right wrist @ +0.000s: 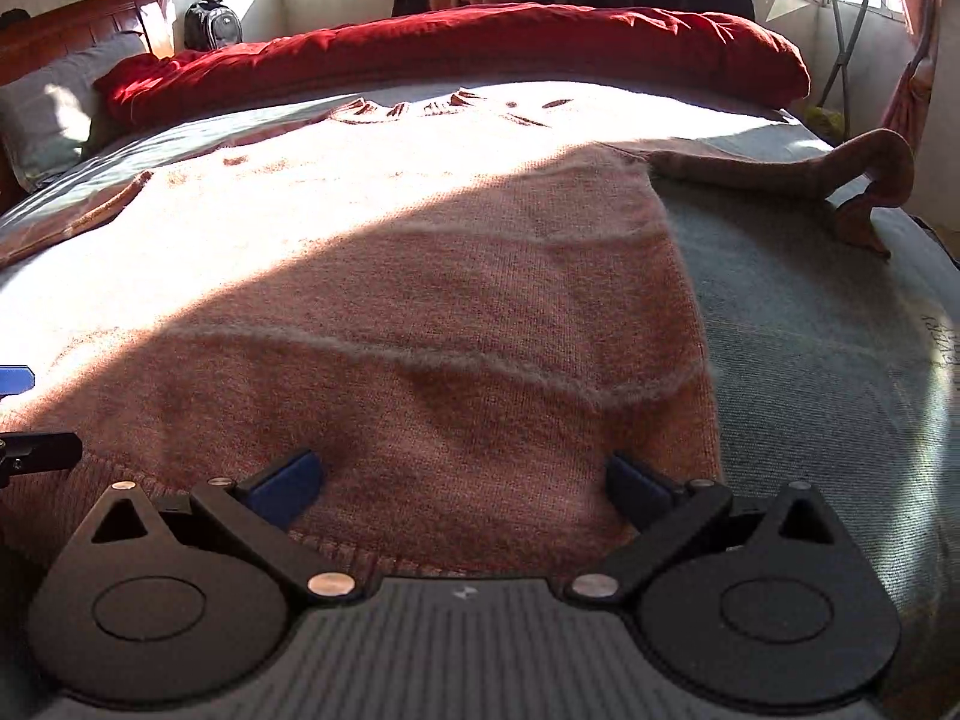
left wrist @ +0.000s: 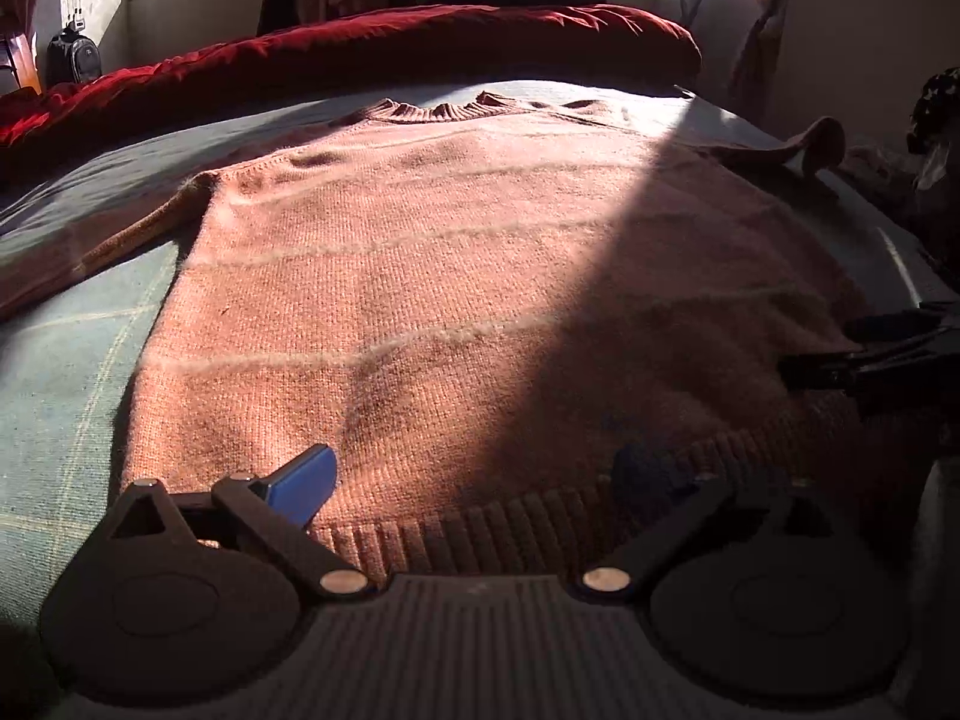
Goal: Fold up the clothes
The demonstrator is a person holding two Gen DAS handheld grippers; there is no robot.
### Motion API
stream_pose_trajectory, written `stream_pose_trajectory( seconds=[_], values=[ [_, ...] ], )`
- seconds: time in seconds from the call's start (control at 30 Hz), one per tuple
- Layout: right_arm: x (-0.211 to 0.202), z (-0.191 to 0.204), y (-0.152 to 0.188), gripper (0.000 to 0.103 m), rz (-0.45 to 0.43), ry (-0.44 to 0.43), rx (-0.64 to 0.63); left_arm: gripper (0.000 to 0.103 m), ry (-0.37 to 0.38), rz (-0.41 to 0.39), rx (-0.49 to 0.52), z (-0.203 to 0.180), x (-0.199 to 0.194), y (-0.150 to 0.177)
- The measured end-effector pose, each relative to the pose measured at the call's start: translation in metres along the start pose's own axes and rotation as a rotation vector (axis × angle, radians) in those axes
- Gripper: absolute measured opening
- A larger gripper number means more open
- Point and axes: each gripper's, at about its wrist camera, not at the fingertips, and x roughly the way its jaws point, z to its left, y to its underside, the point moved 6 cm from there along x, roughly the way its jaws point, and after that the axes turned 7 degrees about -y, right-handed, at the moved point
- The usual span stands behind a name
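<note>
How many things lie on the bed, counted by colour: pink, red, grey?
Pink: 1, the sweater
Red: 1, the duvet
Grey: 1, the pillow
Total: 3

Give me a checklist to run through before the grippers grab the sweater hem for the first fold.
1. Sweater lies flat on the bed, neck away from the grippers: ok.
2. Left gripper open, fingers apart over the hem, nothing between them: ok.
3. Right gripper open over the hem near the sweater's right edge: ok.
4. Left sleeve spread flat to the side: ok.
5. Right sleeve flat: not ok, its cuff end curls up off the bed.
6. Fingertips touching the knit: cannot tell.
</note>
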Motion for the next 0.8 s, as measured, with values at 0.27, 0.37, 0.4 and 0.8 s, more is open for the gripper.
stream_pose_trajectory(
  seconds=[0.27, 0.37, 0.4, 0.8],
  values=[
    [-0.005, 0.033, -0.044, 0.103, -0.095, -0.133, -0.028, 0.099, -0.012, 0.008, -0.015, 0.001, 0.005, 0.003],
    [0.016, 0.048, -0.048, 0.103, -0.052, -0.135, -0.084, 0.1, -0.008, 0.007, -0.022, 0.002, 0.004, 0.005],
    [0.023, 0.05, -0.044, 0.103, -0.033, -0.125, -0.089, 0.1, -0.007, 0.007, -0.024, 0.003, 0.004, 0.005],
    [-0.011, 0.024, 0.013, 0.103, -0.091, -0.139, -0.059, 0.1, 0.002, -0.074, -0.016, -0.004, 0.005, -0.029]
  ],
)
